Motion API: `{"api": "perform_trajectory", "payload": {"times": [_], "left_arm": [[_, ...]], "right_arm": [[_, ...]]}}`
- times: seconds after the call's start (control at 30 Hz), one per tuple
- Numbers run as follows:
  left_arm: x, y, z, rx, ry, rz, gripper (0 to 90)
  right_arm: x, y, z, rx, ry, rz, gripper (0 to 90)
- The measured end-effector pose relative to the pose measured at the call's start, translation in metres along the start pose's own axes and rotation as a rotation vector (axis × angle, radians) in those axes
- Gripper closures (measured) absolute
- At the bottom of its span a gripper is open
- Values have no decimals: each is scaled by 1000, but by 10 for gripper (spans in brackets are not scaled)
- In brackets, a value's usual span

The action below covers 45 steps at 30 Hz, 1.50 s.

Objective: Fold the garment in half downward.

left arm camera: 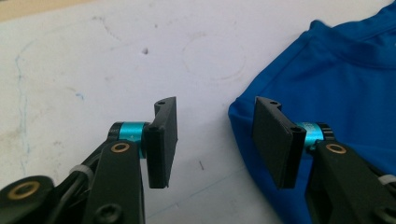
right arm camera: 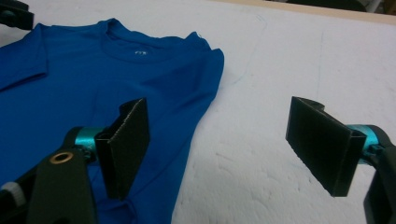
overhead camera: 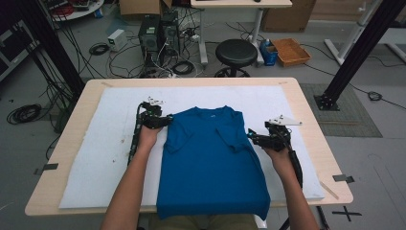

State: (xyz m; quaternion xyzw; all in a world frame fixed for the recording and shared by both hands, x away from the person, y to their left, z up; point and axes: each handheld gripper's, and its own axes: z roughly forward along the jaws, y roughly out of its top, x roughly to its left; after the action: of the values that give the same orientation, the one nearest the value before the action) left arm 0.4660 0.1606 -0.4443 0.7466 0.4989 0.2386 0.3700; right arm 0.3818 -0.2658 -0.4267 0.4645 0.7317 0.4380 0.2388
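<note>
White padding (overhead camera: 95, 158) covers our bench (overhead camera: 72, 115), and on it we count one blue T-shirt (overhead camera: 210, 163), sleeves folded inward, hem at six o'clock. Two tools flank it: left tool (overhead camera: 167, 120) spread at its ten o'clock shoulder, right tool (overhead camera: 251, 135) spread at three o'clock.

— What colour is the T-shirt (overhead camera: 210, 158)?
— Plain blue all over, with a tiny pale mark just under the collar, and it lies on a white mat (overhead camera: 95, 158).
— And beside the T-shirt?
— The left gripper (overhead camera: 168, 120) and right gripper (overhead camera: 251, 134) are black with turquoise collars and brass rivets; round the mat, the table (overhead camera: 72, 120) is pale wood
</note>
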Motion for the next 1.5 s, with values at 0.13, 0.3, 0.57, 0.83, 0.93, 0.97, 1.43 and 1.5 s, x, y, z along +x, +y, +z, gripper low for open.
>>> {"api": "perform_trajectory", "payload": {"times": [0.13, 0.3, 0.57, 0.83, 0.93, 0.97, 1.43, 1.5], "left_arm": [[-1, -4, 6, 27, -19, 10, 528], [-5, -3, 6, 25, -40, 32, 683], [-11, -3, 6, 27, -47, 29, 811], [-14, -2, 6, 39, -41, 5, 859], [-14, -2, 5, 35, -42, -33, 873], [-13, -3, 4, 34, -49, -52, 875], [4, -25, -57, -244, -255, -237, 877], [1, -29, -68, -254, -280, -213, 876]], "right_arm": [[-5, 3, 10, 47, -19, 12, 264], [-14, 18, 39, 117, -42, 30, 410], [-7, 39, 73, 171, -36, 10, 553], [-5, 38, 102, 226, -70, -39, 822], [-5, 37, 103, 219, -60, -41, 877], [-6, 37, 102, 219, -59, -34, 889], [1, 34, 38, 9, 87, -29, 893], [5, 30, 24, -6, 109, -50, 893]]}}
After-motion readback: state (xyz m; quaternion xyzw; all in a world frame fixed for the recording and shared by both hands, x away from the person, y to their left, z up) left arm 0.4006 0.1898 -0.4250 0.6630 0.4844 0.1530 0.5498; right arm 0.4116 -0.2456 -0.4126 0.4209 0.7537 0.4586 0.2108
